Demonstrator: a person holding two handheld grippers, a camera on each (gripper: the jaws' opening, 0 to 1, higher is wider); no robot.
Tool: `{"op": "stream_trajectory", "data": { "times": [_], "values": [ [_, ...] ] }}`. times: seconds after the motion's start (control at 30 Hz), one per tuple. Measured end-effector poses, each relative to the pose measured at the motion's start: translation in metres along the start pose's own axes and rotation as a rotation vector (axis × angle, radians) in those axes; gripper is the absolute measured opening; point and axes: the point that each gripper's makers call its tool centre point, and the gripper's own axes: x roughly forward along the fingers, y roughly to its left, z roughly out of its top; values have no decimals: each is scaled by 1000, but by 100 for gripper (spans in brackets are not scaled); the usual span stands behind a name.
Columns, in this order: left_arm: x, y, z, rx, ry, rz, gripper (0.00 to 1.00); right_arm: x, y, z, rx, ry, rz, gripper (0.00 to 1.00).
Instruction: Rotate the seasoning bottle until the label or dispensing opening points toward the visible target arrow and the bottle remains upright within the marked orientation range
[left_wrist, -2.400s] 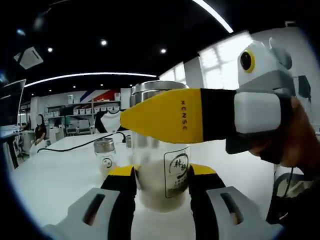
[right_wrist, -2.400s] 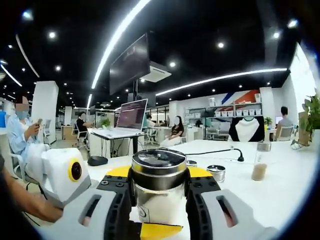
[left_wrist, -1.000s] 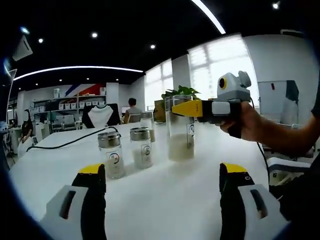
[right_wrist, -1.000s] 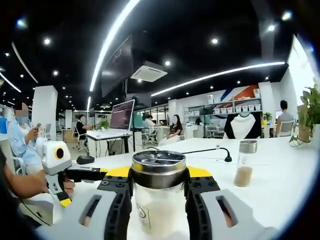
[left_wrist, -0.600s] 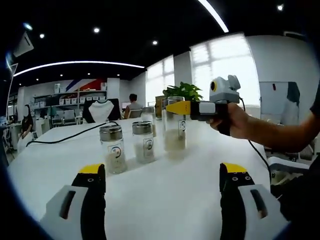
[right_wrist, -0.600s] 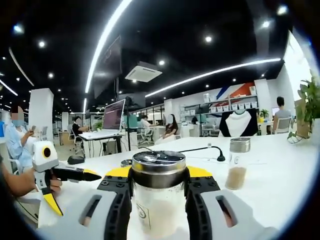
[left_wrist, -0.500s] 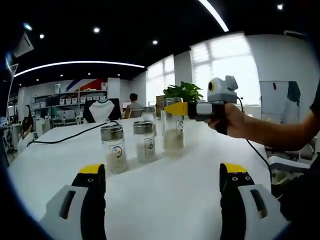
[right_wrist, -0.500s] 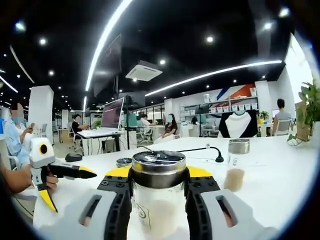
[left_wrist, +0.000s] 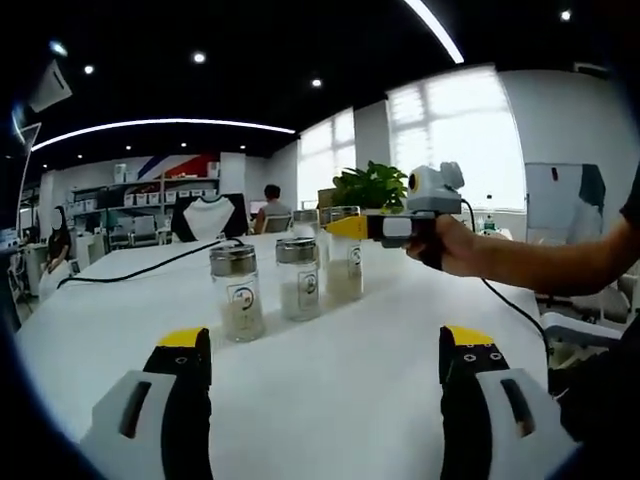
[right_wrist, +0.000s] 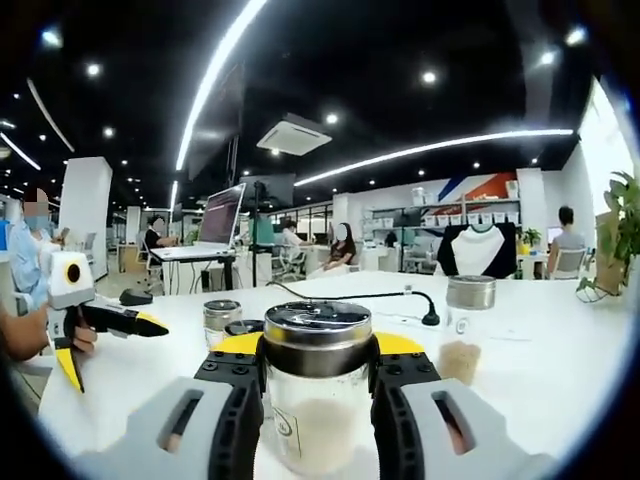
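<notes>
Right claw (right_wrist: 318, 400) clamps upright seasoning bottle (right_wrist: 318, 385); label print unreadable. Left claw (left_wrist: 325, 375) wide, holding nothing.

- The clear glass seasoning bottle with a steel lid (right_wrist: 318, 385) stands upright on the white table, about a third full of pale granules.
- Its small printed label (right_wrist: 286, 424) faces low left in the right gripper view — partly hidden.
- In the left gripper view the bottle (left_wrist: 344, 254) stands rightmost of three jars.
</notes>
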Motion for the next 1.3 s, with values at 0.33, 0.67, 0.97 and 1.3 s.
{"op": "stream_trajectory", "data": {
  "times": [0.33,0.67,0.97,1.3],
  "values": [
    [-1,-1,5,-13,-16,0,100,-3,0,1,0,-15,14,38],
    [-1,-2,5,-16,-20,-1,100,-4,1,1,-9,-18,8,38],
    [2,-4,5,-29,-23,-5,100,-5,0,1,-3,-22,-1,38],
    [4,-8,5,-34,-19,-15,100,-3,2,1,1,-25,1,38]
  ]
}}
